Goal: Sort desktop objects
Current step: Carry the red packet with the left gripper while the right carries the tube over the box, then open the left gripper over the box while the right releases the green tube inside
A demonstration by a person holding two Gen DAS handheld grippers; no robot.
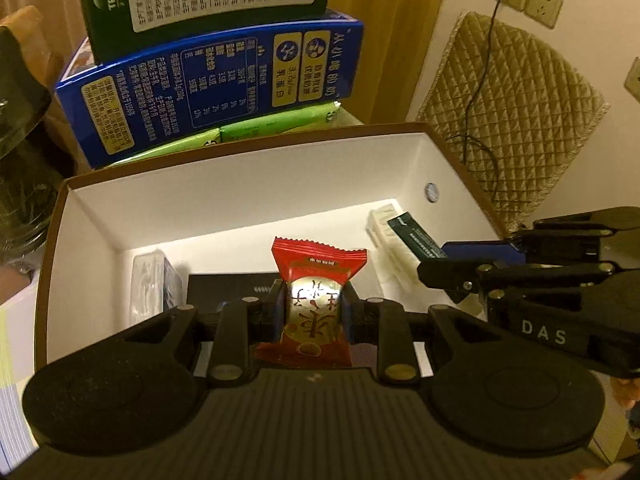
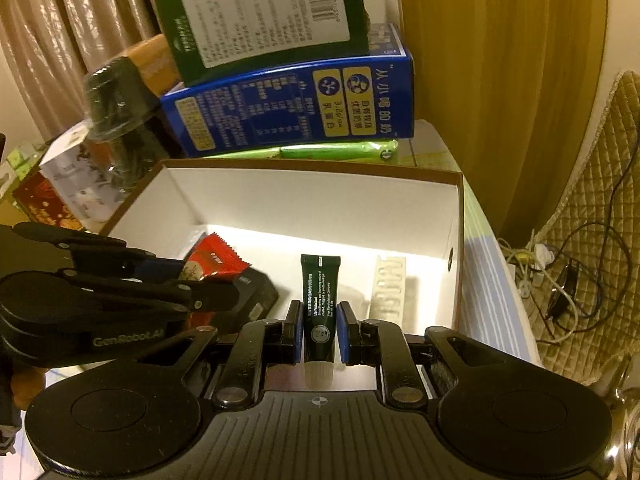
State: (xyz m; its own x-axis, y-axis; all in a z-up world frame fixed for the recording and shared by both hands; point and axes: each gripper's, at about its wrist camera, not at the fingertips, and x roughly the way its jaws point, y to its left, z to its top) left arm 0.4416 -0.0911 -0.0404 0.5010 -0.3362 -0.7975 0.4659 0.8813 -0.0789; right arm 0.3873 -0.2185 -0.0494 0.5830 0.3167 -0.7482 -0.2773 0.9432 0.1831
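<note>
You hold both tongs over the open white box [image 1: 248, 204], ready to drop. Your left gripper [image 1: 313, 314] pinches the red snack packet [image 1: 316, 280] at frame centre; your right gripper [image 2: 319, 332] clamps the dark green tube [image 2: 320, 300], cap toward you.

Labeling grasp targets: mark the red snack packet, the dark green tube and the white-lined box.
red snack packet [image 1: 314, 300], left wrist view, on its gold-printed middle.
dark green tube [image 2: 320, 304], right wrist view, on its printed body.
white-lined box [image 1: 248, 168], left wrist view, on its far inner wall.
</note>
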